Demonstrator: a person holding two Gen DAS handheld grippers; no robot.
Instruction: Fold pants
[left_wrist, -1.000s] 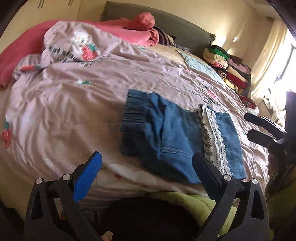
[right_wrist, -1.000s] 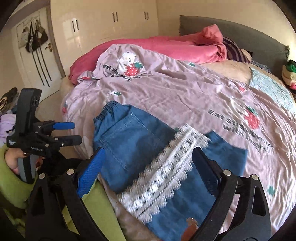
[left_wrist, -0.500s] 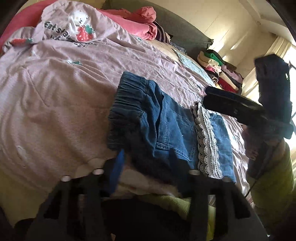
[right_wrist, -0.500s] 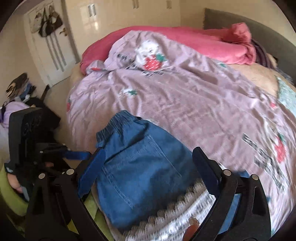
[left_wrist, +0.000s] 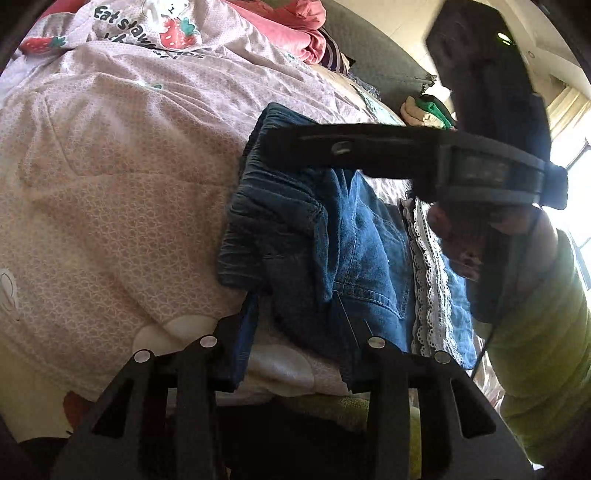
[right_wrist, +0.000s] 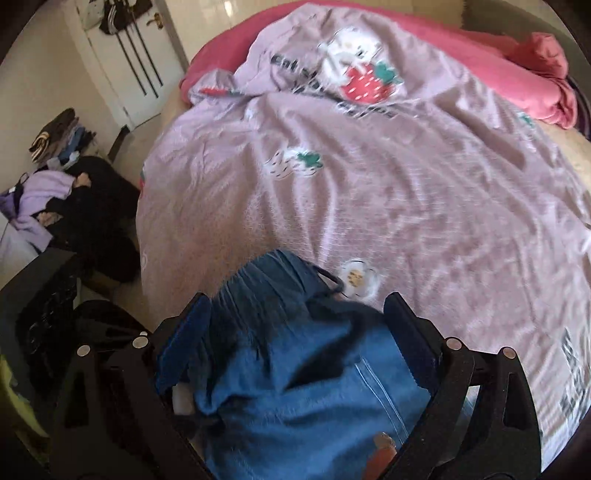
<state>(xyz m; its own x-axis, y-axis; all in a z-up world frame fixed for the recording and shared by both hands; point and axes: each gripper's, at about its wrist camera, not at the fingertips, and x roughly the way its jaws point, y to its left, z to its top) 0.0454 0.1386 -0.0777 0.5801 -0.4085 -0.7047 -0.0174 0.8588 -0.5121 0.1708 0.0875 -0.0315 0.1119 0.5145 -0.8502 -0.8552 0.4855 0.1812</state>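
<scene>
The folded blue denim pants (left_wrist: 354, 251) with a white lace hem (left_wrist: 424, 273) lie near the front edge of the bed. My left gripper (left_wrist: 299, 328) is at the near edge of the pants, its jaws narrowed around the denim fold. My right gripper (right_wrist: 295, 332) is over the elastic waistband (right_wrist: 273, 284), jaws open, with denim bunched between them. In the left wrist view the right gripper's fingers (left_wrist: 351, 151) lie across the waistband.
A lilac quilt (right_wrist: 388, 192) with strawberry prints covers the bed. A pink blanket (right_wrist: 517, 70) lies at the head. Stacked clothes (left_wrist: 424, 110) sit at the far side. More clothes (right_wrist: 55, 177) lie on the floor by a white door.
Both grippers moved in onto the pants. The left jaws narrowed from wide open onto the near edge. The right gripper swung over to the waistband, which has bunched up.
</scene>
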